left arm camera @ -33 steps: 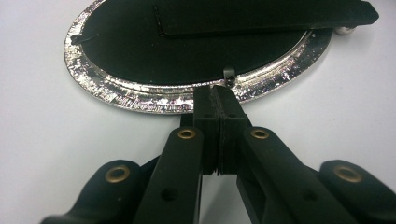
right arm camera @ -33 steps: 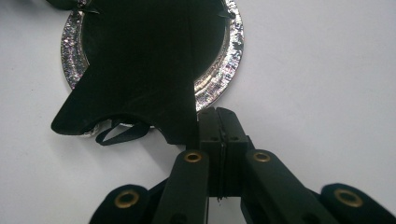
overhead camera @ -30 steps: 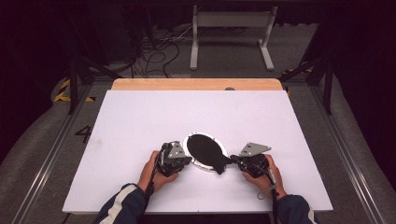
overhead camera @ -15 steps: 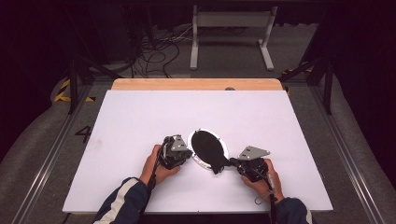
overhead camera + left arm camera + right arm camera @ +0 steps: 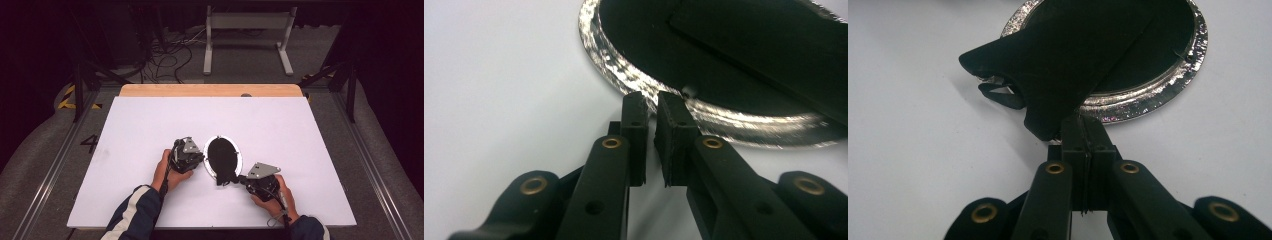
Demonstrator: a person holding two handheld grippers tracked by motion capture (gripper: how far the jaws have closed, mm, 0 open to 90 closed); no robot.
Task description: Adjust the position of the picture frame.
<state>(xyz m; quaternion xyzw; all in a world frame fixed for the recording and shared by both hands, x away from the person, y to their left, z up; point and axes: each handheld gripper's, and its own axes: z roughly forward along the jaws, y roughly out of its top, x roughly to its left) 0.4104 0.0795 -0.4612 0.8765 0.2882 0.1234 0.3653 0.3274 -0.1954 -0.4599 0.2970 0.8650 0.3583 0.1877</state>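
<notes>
The right hand-held gripper (image 5: pixel 1083 122) pinched the black cloth (image 5: pixel 1073 55) draped over the shiny tray (image 5: pixel 1193 65) just ahead, limp and light, best gripped by its edge, while the left hand-held gripper (image 5: pixel 650 102), jaws just parting and empty, sat beside the rim.

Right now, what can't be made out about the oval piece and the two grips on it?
- High view: black cover lies over the silver oval rim, hiding what is inside.
- Right gripper view: cover edge meets the fingers; the pinch itself is hidden.
- Left gripper view: rim's far end cut off by the frame edge.
</notes>
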